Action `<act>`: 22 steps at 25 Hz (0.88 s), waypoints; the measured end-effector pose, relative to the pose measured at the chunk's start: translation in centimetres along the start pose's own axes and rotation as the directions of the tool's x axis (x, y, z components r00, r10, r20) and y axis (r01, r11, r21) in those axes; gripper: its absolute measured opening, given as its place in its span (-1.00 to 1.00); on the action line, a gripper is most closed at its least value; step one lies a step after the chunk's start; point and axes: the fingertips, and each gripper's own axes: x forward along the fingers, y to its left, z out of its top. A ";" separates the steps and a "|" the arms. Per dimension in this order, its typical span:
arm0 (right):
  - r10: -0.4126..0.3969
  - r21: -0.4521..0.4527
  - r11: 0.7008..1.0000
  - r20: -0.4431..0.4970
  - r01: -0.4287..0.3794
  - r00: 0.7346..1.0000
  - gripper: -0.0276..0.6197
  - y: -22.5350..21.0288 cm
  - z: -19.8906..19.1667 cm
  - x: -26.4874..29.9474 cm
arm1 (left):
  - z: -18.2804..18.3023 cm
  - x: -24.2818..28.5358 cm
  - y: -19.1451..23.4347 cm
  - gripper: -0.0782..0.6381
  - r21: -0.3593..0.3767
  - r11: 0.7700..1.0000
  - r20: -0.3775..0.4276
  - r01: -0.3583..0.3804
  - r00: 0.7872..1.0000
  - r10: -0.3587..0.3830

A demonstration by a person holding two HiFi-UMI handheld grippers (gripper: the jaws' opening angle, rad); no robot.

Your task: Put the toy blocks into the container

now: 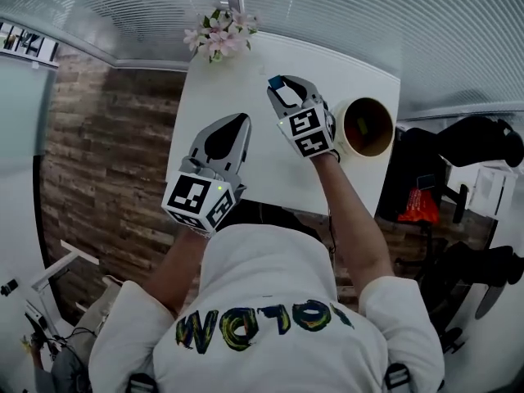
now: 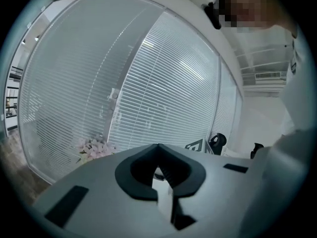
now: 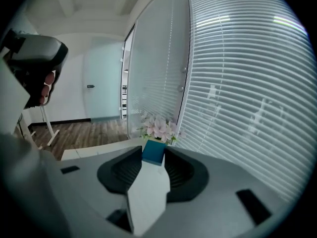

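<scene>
- Starting at the left: the left tongs [image 1: 240, 121] are raised over the near left part of the white worktop [image 1: 262, 170]. The left gripper view shows the jaws closed tip to tip with nothing between them [image 2: 157, 147].
- A bunch of pale pink flowers [image 1: 218, 33] stands at the far edge of the worktop, beyond both tools and out of the working line.
- The right tongs [image 1: 278, 85] are clamped on a blue block [image 1: 275, 81]. The right gripper view confirms the block is pinched at the very tips [image 3: 154, 152], with a flat face to each pad. It looks roughly square, so no long axis can be read from it.
- At the right, the round container [image 1: 366, 152] stands on the worktop with its mouth open upward. It is just beside the right hand and to the right of the jaw tips, nearer the person than they are.
- Judgement: the move turns on this offset. The block is above the worktop and left of the container's mouth, so the right tongs need to carry it rightward and a little back before opening. The right hand is nearer and already loaded; the left has no part in this placement.
- Risk: the grip is at the fingertips only, so a quick swing could shake the block loose short of the rim.
</scene>
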 end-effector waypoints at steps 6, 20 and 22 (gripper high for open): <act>-0.007 -0.019 1.000 0.016 0.007 1.000 -0.46 0.3 1.3 -1.2 | 1.2 0.1 -1.0 -0.75 0.012 1.000 0.018 0.011 1.000 -0.011; -0.174 0.044 0.984 -0.044 0.175 0.984 -0.45 -6.0 -4.5 -8.7 | -1.2 3.8 -7.7 -0.75 0.025 0.985 -0.045 0.171 0.984 -0.170; -0.207 0.059 0.976 -0.059 0.210 0.977 -0.45 -7.4 -5.8 -10.2 | -1.6 4.6 -9.1 -0.75 0.030 0.978 -0.056 0.204 0.978 -0.202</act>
